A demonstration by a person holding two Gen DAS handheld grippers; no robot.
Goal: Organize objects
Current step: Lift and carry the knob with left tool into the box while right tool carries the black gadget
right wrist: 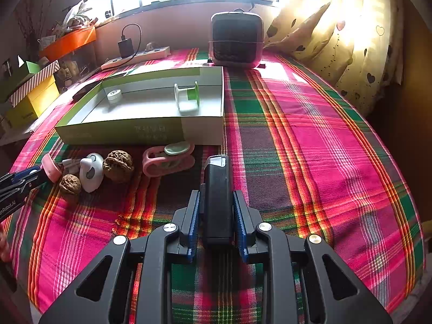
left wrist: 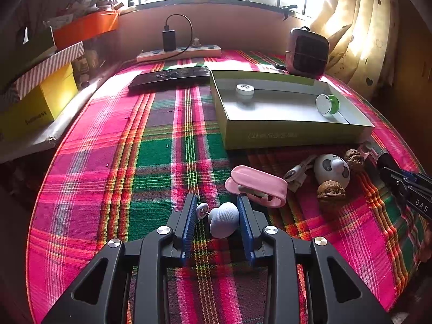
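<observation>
My left gripper (left wrist: 217,206) is open around a pale blue heart-shaped object (left wrist: 223,222) lying on the plaid cloth; only the right pad looks near it. A pink clip (left wrist: 256,185) lies just ahead. My right gripper (right wrist: 216,202) is shut on a black lighter-like bar (right wrist: 217,197) that rests on the cloth. A green open box (left wrist: 291,135) holds a white round cap (left wrist: 244,89) and a green-white spool (left wrist: 327,104). A panda figure (left wrist: 331,171), two walnuts (left wrist: 331,189) and a white cable (left wrist: 297,174) lie in front of the box.
A black phone (left wrist: 170,78), a power strip with charger (left wrist: 178,51) and a small pink heater (left wrist: 307,52) stand at the back. Stacked yellow and striped boxes (left wrist: 40,100) sit on a shelf at left. A curtain (right wrist: 351,40) hangs at right.
</observation>
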